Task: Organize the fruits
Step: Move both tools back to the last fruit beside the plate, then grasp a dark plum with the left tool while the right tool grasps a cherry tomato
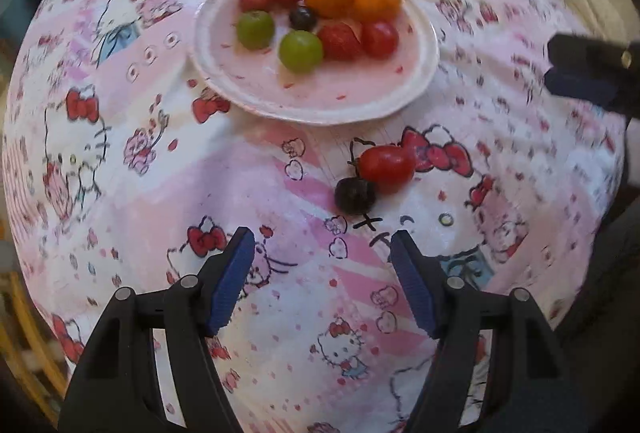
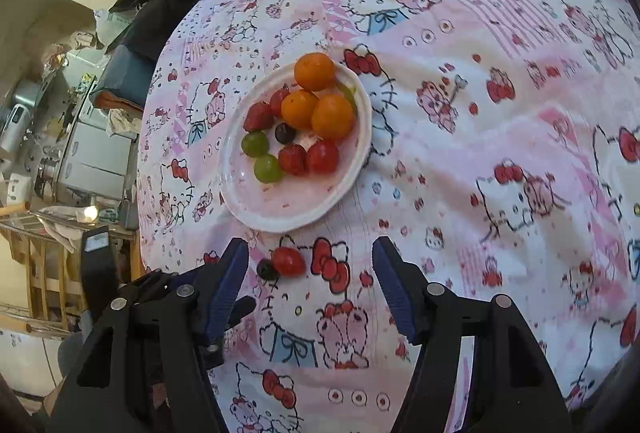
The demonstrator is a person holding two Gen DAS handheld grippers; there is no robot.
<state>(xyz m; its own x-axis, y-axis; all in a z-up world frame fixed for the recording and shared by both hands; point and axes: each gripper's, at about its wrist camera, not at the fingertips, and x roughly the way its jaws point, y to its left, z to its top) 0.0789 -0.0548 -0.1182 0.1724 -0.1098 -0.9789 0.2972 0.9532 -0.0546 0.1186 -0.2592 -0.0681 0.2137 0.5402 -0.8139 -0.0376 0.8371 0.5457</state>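
A round white plastic plate (image 2: 244,193) with a pink centre sits on a pink and white cartoon-cat patterned cloth (image 2: 500,137). Read left to right across the plate in the right wrist view: a red strawberry (image 2: 259,117) at the left edge, two green grapes (image 2: 255,143) below it, a dark round berry (image 2: 285,133) in the middle, then three orange tangerines (image 2: 315,71) piled toward the far rim. Another strawberry and a red cherry tomato (image 2: 322,156) lie along the near side of the pile. The near half of the plate is bare.

Off the plate, on the cloth just in front of it, a second dark berry (image 2: 267,269) touches a loose red cherry tomato (image 2: 288,261).

No readable writing or brand shows anywhere.

The left gripper (image 1: 322,245) hovers above the cloth with its blue-padded jaws partly open and nothing between them. The right gripper (image 2: 310,257) is also partly open and holds nothing; the loose berry and tomato appear between its fingertips, untouched.
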